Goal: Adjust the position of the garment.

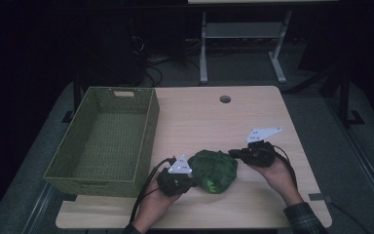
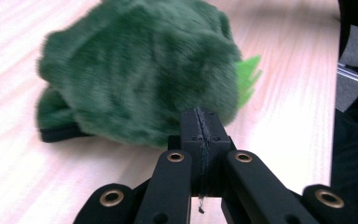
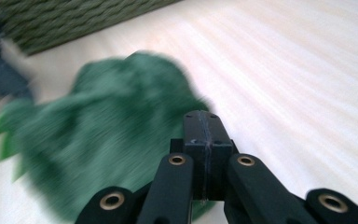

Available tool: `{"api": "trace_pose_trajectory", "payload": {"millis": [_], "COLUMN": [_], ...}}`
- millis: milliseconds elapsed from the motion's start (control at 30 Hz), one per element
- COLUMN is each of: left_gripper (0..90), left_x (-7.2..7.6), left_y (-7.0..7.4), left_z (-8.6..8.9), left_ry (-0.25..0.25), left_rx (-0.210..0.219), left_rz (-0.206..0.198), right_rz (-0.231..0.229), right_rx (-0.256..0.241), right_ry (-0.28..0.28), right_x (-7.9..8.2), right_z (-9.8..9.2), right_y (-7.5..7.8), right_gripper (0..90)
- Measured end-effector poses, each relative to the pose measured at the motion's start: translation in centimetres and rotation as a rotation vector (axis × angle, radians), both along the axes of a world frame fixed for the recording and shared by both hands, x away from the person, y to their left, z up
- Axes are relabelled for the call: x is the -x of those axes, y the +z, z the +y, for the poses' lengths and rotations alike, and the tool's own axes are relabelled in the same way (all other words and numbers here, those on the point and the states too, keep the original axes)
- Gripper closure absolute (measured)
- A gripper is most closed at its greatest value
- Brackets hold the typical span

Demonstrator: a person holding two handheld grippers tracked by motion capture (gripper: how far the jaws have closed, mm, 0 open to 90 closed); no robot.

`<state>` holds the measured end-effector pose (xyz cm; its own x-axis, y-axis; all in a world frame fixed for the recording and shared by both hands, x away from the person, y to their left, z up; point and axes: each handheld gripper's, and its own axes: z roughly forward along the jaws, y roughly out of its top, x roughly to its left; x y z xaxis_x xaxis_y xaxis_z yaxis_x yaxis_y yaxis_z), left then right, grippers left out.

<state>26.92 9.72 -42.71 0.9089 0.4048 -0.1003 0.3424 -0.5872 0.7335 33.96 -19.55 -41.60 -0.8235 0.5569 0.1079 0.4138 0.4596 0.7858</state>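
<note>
A dark green furry plush toy (image 1: 215, 169) with light green spikes (image 2: 248, 77) lies on the wooden table (image 1: 209, 122) near its front edge. My left gripper (image 1: 193, 182) is at the toy's left side. In the left gripper view its jaws are shut, with the tips (image 2: 200, 114) right up against the fur (image 2: 140, 70) and no fabric showing between them. My right gripper (image 1: 232, 152) is at the toy's upper right side. In the right gripper view its jaws are also shut, tips (image 3: 203, 119) over the edge of the toy (image 3: 107, 149).
A green woven basket (image 1: 95, 187), with nothing inside it, stands on the table's left part; its wall (image 3: 74, 18) appears beyond the toy in the right gripper view. A cable hole (image 1: 225, 99) sits at the table's far edge. A desk frame (image 1: 243, 34) stands on the floor behind.
</note>
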Motion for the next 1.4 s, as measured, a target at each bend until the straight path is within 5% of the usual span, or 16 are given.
{"api": "trace_pose_trajectory", "payload": {"millis": [233, 433, 1100, 1267, 1400], "left_gripper": [90.0, 89.9, 89.9, 89.9, 89.8], "left_x": [0.5, -0.6, -5.9, -6.5, -6.3], "left_y": [-1.3, -2.3, -2.7, -2.9, -2.2], "left_z": [-0.9, -1.4, -0.3, -0.5, 0.1], "left_ry": [-0.030, -0.014, 0.093, 0.090, 0.089], "left_rx": [-0.022, -0.046, -0.073, -0.070, -0.064], "left_rz": [0.044, 0.062, 0.045, 0.039, 0.030], "right_rz": [0.045, 0.092, 0.132, 0.129, 0.110], "right_rx": [0.038, 0.078, 0.121, 0.139, 0.111], "right_ry": [-0.015, 0.011, 0.057, 0.074, 0.029], "right_x": [-3.9, -4.4, 0.7, 2.2, 2.5], "right_z": [1.4, 2.4, -0.4, -0.6, -1.7], "right_y": [-1.5, -3.1, -3.8, -4.0, -4.0], "right_gripper": [89.9, 89.9, 89.9, 89.9, 84.6]}}
